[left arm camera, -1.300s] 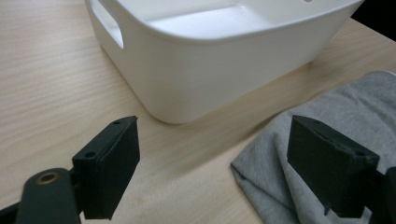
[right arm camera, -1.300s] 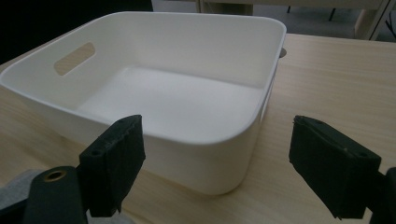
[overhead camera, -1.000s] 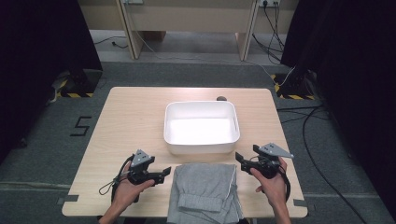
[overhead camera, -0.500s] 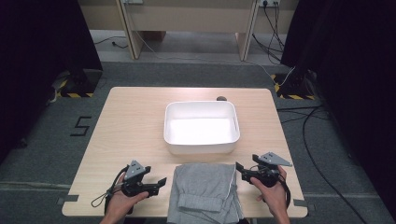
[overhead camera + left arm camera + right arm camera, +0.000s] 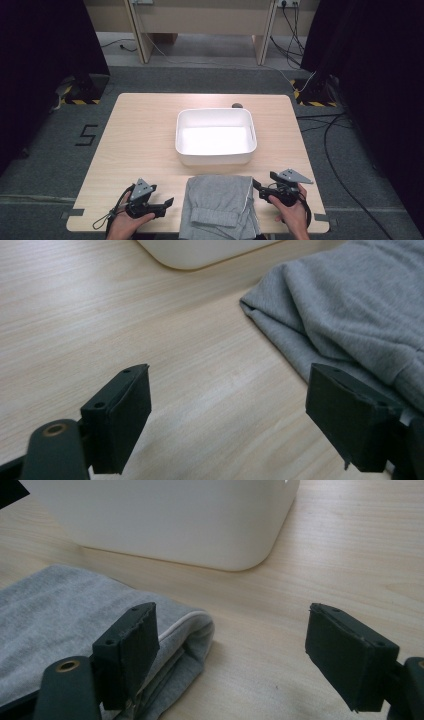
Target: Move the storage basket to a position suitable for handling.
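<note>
Lying at the table's near edge, around six o'clock in the high view, the folded grey garment (image 5: 220, 206) runs its long axis from six toward twelve o'clock, its far edge close to the white tub (image 5: 215, 136) and its near end draping over the table edge (image 5: 100, 155). At its nine o'clock side the left gripper (image 5: 168, 203) sits low over the wood, held in a hand (image 5: 121, 225) coming up from the bottom, jaws spread wide and pointing toward three o'clock at the cloth; in the left gripper view the fabric lies just beyond the right-hand jaw. At the garment's three o'clock side the right gripper (image 5: 256, 184) points toward ten o'clock, jaws likewise released, empty; in the right gripper view one jaw overlaps the garment's corner. Farther off, the tub stands mid-table, with a small dark object (image 5: 237, 105) behind it at twelve o'clock.
</note>
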A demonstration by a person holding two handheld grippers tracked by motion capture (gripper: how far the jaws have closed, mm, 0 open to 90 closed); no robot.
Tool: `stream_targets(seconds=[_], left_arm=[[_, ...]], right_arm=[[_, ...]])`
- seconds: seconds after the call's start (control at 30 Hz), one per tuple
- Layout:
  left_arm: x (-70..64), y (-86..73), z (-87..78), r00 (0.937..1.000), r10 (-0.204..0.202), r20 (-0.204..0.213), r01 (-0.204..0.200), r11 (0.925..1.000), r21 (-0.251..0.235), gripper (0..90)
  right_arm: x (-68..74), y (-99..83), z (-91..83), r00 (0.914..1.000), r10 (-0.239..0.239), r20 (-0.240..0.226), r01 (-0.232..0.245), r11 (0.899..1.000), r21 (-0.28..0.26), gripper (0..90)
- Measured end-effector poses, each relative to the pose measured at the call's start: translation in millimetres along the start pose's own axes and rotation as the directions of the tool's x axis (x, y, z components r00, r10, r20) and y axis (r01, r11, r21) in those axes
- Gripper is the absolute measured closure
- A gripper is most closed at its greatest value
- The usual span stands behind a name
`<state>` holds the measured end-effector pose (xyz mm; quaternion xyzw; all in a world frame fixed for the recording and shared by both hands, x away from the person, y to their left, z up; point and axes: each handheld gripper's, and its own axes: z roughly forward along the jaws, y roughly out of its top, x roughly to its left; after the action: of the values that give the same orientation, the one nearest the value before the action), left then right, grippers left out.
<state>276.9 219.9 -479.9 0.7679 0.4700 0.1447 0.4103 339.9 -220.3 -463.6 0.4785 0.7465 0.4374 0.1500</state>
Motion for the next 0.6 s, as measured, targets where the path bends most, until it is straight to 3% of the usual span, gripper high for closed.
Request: stream_targets(seconds=[0.23,0.37,0.6], left_arm=[[-5.2,-7.6,-7.2,0.9998,-0.019,0.011,0.019,0.9998,0.004,17.7],[-12.3,-14.2,-8.5,0.9998,0.014,-0.011,-0.014,0.9998,0.017,17.5],[-21.7,-23.0,-10.8,0.9998,0.002,0.018,-0.002,0.9997,0.026,17.4]], right_arm=[[2.7,-2.7,-0.2,0.9998,0.0,-0.021,0.0,1.0,-0.003,23.1],[4.9,-3.3,-1.8,0.9995,0.003,-0.03,-0.003,1.0,-0.004,23.2],[12.0,-4.0,-5.1,0.9989,-0.011,-0.045,0.011,1.0,-0.01,23.2]])
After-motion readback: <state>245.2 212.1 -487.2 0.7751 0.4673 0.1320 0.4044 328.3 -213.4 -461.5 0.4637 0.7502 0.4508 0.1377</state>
